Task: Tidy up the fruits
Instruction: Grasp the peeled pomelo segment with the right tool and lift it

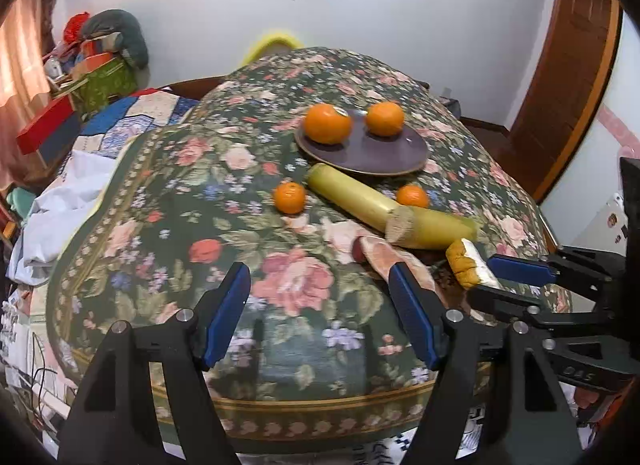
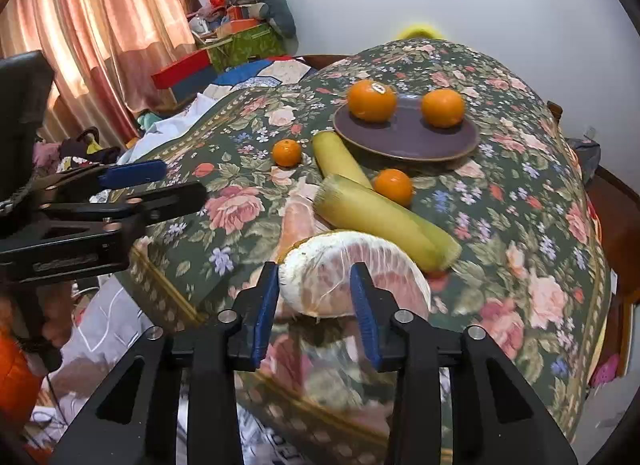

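A purple plate (image 1: 384, 153) (image 2: 404, 141) at the back of the floral tablecloth carries two oranges (image 1: 328, 123) (image 2: 372, 101). Two small mandarins (image 1: 289, 197) (image 2: 394, 186) and two husked corn cobs (image 1: 352, 193) (image 2: 380, 217) lie in front of it. My right gripper (image 2: 316, 301) (image 1: 484, 279) is shut on a pomelo wedge (image 2: 320, 265) (image 1: 466, 263) with yellow rind, its blue pads pressing both sides. A second pomelo segment (image 1: 380, 255) (image 2: 298, 221) rests on the cloth beside it. My left gripper (image 1: 320, 305) (image 2: 184, 183) stands open over bare cloth, its right finger next to that segment.
The table's near edge drops off just below both grippers. To the left are a bed with quilts (image 1: 120, 121), piled boxes (image 2: 240, 45) and pink curtains (image 2: 100, 25). A wooden door frame (image 1: 572, 85) stands on the right.
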